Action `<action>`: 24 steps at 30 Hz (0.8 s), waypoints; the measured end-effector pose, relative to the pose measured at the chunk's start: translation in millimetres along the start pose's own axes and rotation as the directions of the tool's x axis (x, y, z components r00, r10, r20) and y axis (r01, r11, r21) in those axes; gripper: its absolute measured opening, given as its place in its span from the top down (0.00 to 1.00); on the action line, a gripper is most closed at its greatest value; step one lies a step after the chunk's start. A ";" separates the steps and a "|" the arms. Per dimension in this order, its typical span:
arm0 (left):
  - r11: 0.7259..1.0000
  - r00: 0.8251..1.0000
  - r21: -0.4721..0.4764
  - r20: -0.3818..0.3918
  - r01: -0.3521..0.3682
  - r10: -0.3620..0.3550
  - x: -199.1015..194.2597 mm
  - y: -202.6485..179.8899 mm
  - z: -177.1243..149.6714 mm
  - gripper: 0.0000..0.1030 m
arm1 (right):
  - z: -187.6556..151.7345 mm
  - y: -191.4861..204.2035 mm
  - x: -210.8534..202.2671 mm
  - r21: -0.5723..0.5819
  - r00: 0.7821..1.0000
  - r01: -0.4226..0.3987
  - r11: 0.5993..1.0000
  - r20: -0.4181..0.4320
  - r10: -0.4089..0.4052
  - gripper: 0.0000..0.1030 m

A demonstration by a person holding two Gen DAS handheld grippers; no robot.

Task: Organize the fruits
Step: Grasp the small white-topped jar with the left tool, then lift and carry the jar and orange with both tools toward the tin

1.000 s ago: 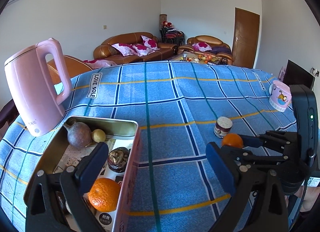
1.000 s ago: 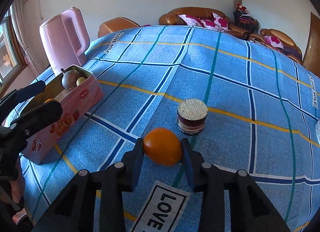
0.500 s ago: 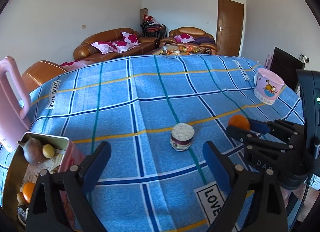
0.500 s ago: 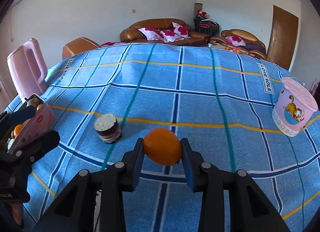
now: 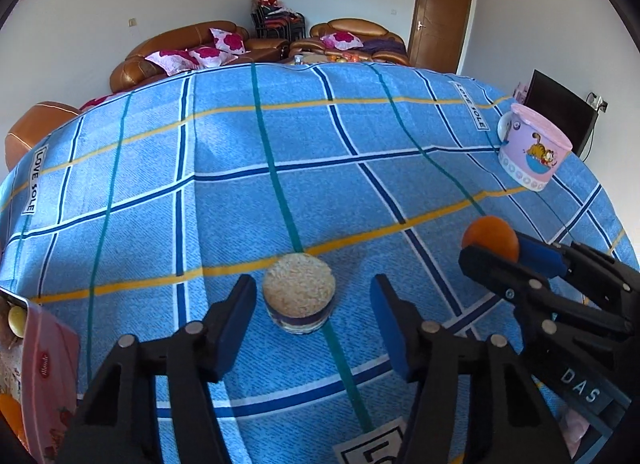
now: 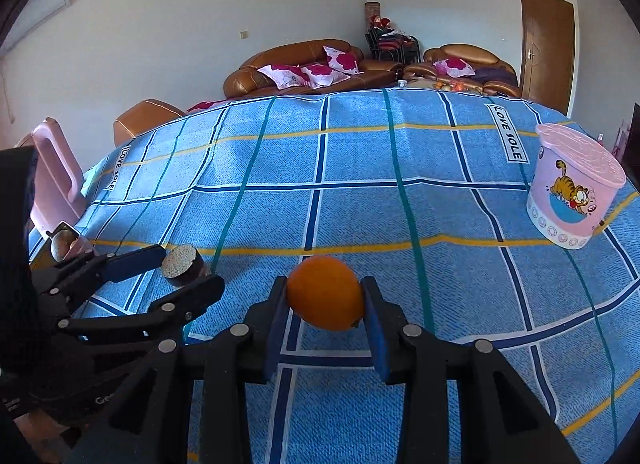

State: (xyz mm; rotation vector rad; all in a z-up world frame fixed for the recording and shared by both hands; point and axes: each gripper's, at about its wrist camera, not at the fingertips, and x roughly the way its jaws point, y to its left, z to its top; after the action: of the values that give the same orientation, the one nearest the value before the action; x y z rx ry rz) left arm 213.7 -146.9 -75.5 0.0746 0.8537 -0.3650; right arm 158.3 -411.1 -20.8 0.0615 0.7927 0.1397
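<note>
My right claw (image 6: pixel 325 306) is clamped on the round orange fruit (image 6: pixel 325 292), and my left claw (image 5: pixel 312 318), jaws apart, straddles the small cork-lidded glass jar (image 5: pixel 299 299) directly ahead on the blue checked tabletop (image 5: pixel 320 167).

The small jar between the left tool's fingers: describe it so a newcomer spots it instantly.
On the blue plaid tablecloth, look between the open left tool fingers. The small jar stands there upright: squat, dark-sided, with a pale grainy round top, unlike the tall pink cartoon-cat tub far right.
</note>
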 end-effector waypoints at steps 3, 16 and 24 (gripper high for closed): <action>1.000 1.000 0.007 0.000 0.001 -0.001 -0.8 0.6 -0.6 0.65 | -0.4 -0.2 0.1 0.001 1.000 0.001 1.000 -0.001 -0.001 0.63; 1.000 0.998 0.020 0.065 0.015 -0.016 -29.5 4.9 -18.1 0.65 | -2.4 9.2 -7.8 -0.055 0.999 -0.020 0.998 0.035 0.022 0.63; 0.999 0.988 0.029 0.148 -0.037 0.032 -54.5 5.6 -32.0 0.65 | -4.8 17.0 -16.6 -0.092 0.997 -0.020 0.996 0.077 0.027 0.63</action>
State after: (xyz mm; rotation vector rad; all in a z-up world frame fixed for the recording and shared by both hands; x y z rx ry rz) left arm 159.9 -119.5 -56.2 0.0904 0.6999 -0.3469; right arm 141.6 -396.8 -10.6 -0.0101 0.7072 0.1949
